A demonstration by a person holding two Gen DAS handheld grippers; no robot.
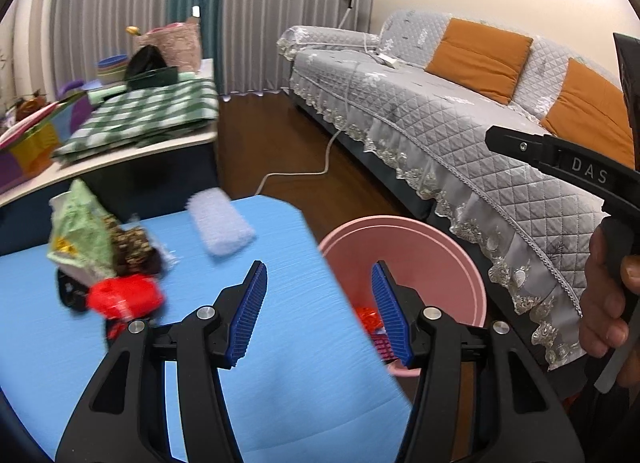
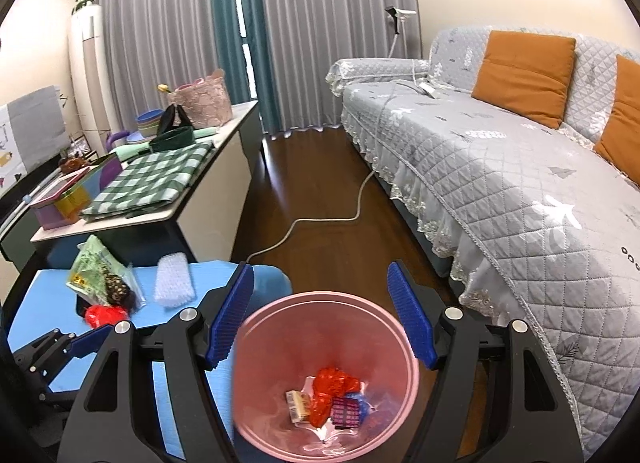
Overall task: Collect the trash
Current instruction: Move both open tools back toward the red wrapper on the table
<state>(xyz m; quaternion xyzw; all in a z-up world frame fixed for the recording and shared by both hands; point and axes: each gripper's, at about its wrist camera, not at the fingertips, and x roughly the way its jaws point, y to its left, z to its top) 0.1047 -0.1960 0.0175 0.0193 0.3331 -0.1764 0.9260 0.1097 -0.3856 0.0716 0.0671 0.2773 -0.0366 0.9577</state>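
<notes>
The trash still to collect lies in a loose heap on the blue bench (image 1: 280, 343): a green packet (image 1: 80, 231), a dark patterned wrapper (image 1: 134, 249) leaning on it, a red wrapper (image 1: 126, 297) in front, and a white bubble-wrap piece (image 1: 220, 221) lying apart, nearer the pink bin (image 2: 324, 363). The bin stands on the floor just beside the bench edge and already holds several scraps, among them a red wrapper and a small box.

The main risk is the heap itself. The 3 wrappers overlap, so a grab at one could likely drag or flick another off the bench onto the floor. The packets look thin and slippery, and a shallow pinch may let one slide out on the way to the bin. The bubble-wrap piece is light and could be knocked away by a careless approach.

The left hand-held gripper (image 1: 320, 311) hangs over the bench edge nearest the bin, pointing forward and down, its blue pads spread wide with nothing between them. The right hand-held gripper (image 2: 320, 315) is poised directly above the bin's mouth, tilted downward, its fingers likewise apart and empty.
</notes>
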